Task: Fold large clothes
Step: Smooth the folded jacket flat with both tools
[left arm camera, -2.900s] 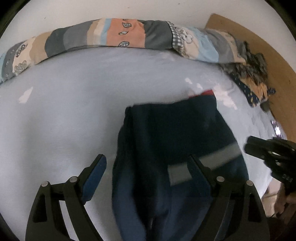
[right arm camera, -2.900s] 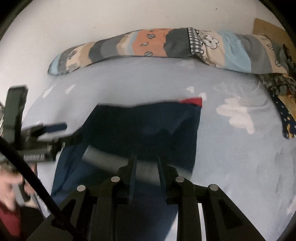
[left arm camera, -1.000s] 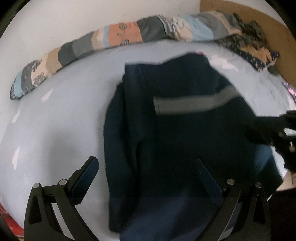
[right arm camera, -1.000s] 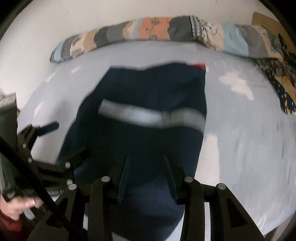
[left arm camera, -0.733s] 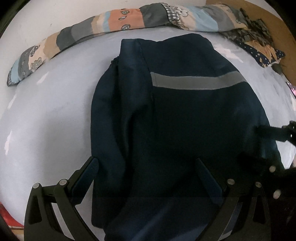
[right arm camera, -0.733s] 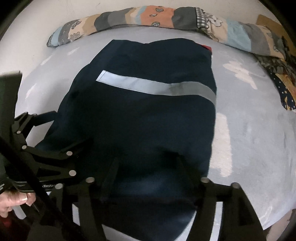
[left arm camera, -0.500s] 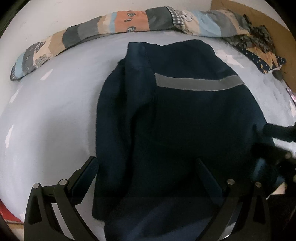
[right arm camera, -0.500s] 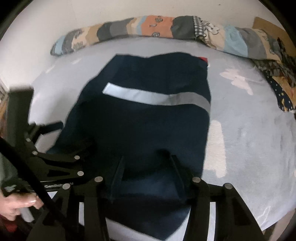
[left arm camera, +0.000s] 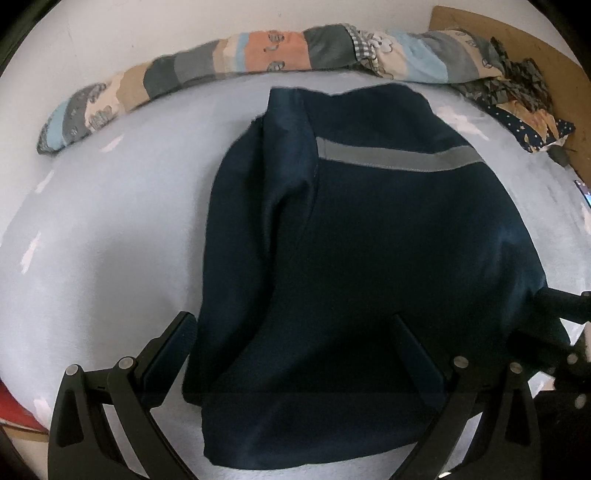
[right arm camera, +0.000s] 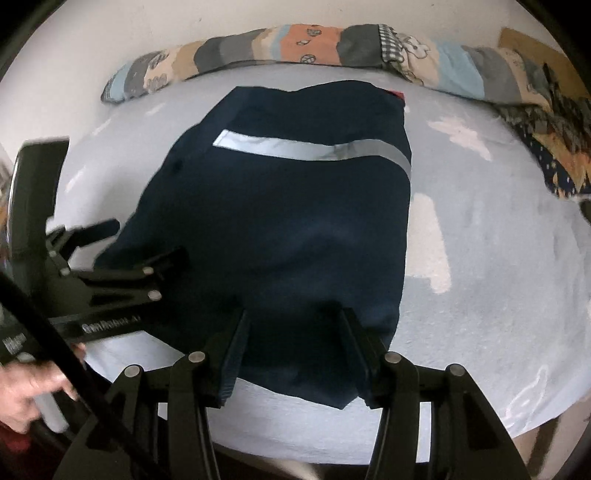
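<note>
A dark navy garment (left arm camera: pixel 369 236) with a grey reflective stripe (left arm camera: pixel 399 158) lies flat on the pale blue bed sheet (left arm camera: pixel 110 221). My left gripper (left arm camera: pixel 291 328) stands wide open over its near left part, with cloth lying under the fingers and nothing pinched. From the right wrist view the garment (right arm camera: pixel 295 214) spreads ahead with its stripe (right arm camera: pixel 314 149) across the upper part. My right gripper (right arm camera: pixel 293 325) is open astride the near hem, its pads not pressing the cloth. The left gripper (right arm camera: pixel 129 243) shows at the left, held by a hand (right arm camera: pixel 29 376).
A long patchwork bolster (left arm camera: pixel 277 48) runs along the far edge by the white wall. Dark patterned cloth (left arm camera: pixel 528 103) is heaped at the far right against a brown board (left arm camera: pixel 480 33). The bed's near edge (right arm camera: pixel 332 443) is just under the right gripper.
The garment was swung out and laid flat on the sheet. The right gripper, earlier shut on the cloth, has let go and opened. Both grippers drew back slightly toward the near hem.
</note>
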